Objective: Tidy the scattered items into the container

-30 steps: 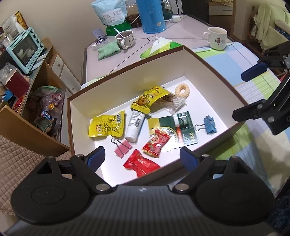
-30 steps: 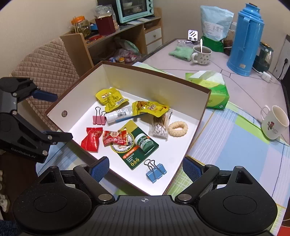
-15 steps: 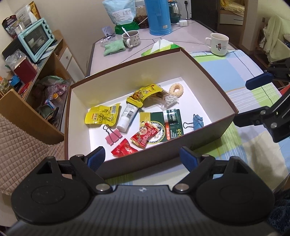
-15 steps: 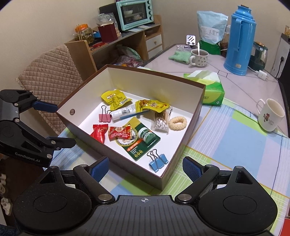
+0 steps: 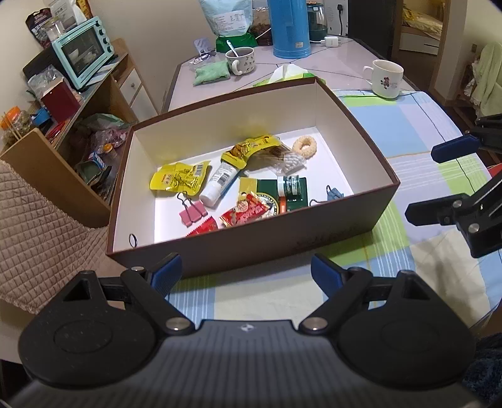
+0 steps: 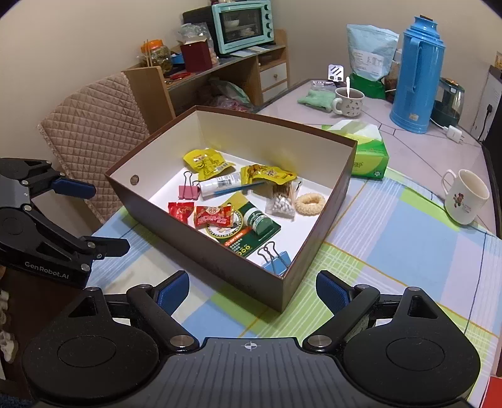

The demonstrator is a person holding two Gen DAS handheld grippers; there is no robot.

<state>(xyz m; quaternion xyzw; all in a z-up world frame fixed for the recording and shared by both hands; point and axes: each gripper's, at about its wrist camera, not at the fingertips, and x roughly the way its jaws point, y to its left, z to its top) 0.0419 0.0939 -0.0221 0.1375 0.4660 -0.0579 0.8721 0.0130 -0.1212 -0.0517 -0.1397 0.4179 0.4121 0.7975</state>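
A brown box with a white inside stands on the checked cloth. In it lie yellow snack packs, a white tube, red candy packs, a pink clip, a blue clip, a green card with a small jar, a cotton swab bag and a ring biscuit. My left gripper and right gripper are open and empty, both held back in front of the box's near wall.
Behind the box are a green tissue box, a blue thermos, two mugs and a bag. A padded chair and a shelf with a mint oven stand at the left.
Both grippers have drawn back and away from the box, which now looks smaller and farther off. Both stay open and empty. The items in the box have not moved.
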